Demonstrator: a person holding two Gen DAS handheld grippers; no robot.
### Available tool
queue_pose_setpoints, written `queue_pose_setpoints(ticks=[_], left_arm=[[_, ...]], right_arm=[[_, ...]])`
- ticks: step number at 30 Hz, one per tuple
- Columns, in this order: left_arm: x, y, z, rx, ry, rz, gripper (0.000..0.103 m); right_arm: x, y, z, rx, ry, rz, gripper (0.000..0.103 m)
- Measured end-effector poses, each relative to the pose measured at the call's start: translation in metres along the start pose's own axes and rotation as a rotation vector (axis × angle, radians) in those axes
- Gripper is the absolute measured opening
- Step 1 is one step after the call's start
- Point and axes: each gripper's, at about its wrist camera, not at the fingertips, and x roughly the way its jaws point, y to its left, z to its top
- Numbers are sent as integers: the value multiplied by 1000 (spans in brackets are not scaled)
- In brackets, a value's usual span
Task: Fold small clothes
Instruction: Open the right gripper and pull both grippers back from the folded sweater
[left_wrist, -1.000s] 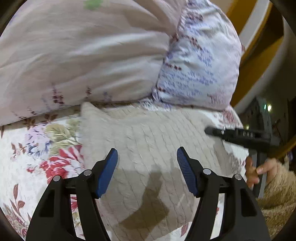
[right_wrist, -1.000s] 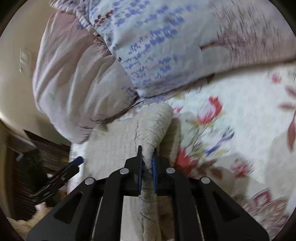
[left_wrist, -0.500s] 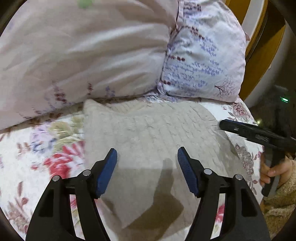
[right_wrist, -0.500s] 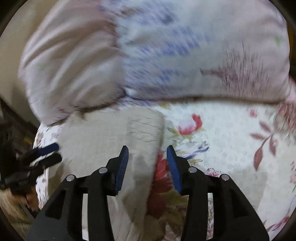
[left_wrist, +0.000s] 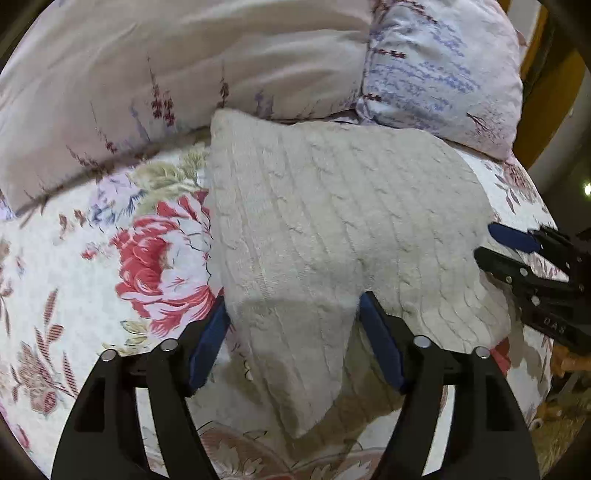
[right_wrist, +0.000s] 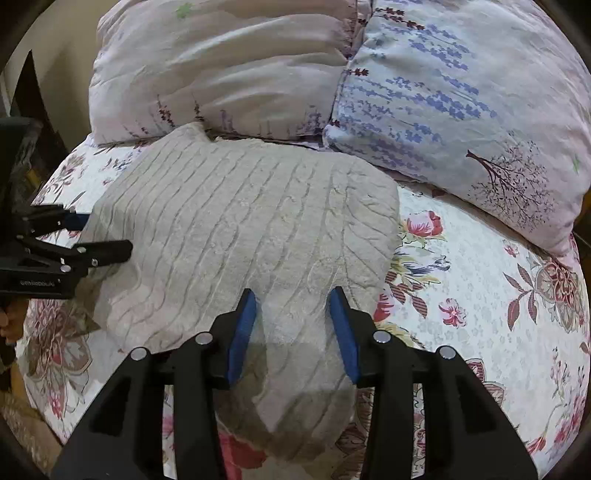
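A beige cable-knit garment (left_wrist: 332, 221) lies spread on the floral bedspread (left_wrist: 74, 258), its far edge against the pillows. My left gripper (left_wrist: 295, 321) is low over the garment's near corner. Its jaws are opening, with that flap of knit between the blue pads and no grip on it. In the right wrist view the same garment (right_wrist: 240, 221) fills the middle. My right gripper (right_wrist: 291, 317) hovers open over its near edge, knit lying loose below the pads. Each view shows the other gripper at the garment's side: the right gripper (left_wrist: 495, 247) and the left gripper (right_wrist: 99, 234).
A pale pink pillow (left_wrist: 184, 74) and a lavender-print pillow (left_wrist: 443, 74) lie along the back. The bed drops away at the right past the bedspread's edge (left_wrist: 535, 206), with yellow wooden furniture (left_wrist: 546, 110) beyond. A hand (right_wrist: 11, 317) shows at the left edge.
My right gripper opened and let go of the raised knit fold, which now lies flat; it rolled level and drew back. My left gripper sank toward the near corner and its jaws widened.
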Motion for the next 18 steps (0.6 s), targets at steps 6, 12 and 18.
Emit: queue_pose_setpoints(ticks=[6, 12, 18], left_arm=[[-18, 0, -4, -7, -74, 56, 85], [-51, 10, -36, -83, -150, 83, 97], [-60, 18, -66, -176, -146, 65, 102]], right_arm=[[-7, 2, 5, 88, 13, -11, 59], [-43, -5, -23, 211, -57, -13, 83], [-59, -5, -45, 271, -85, -74, 98]])
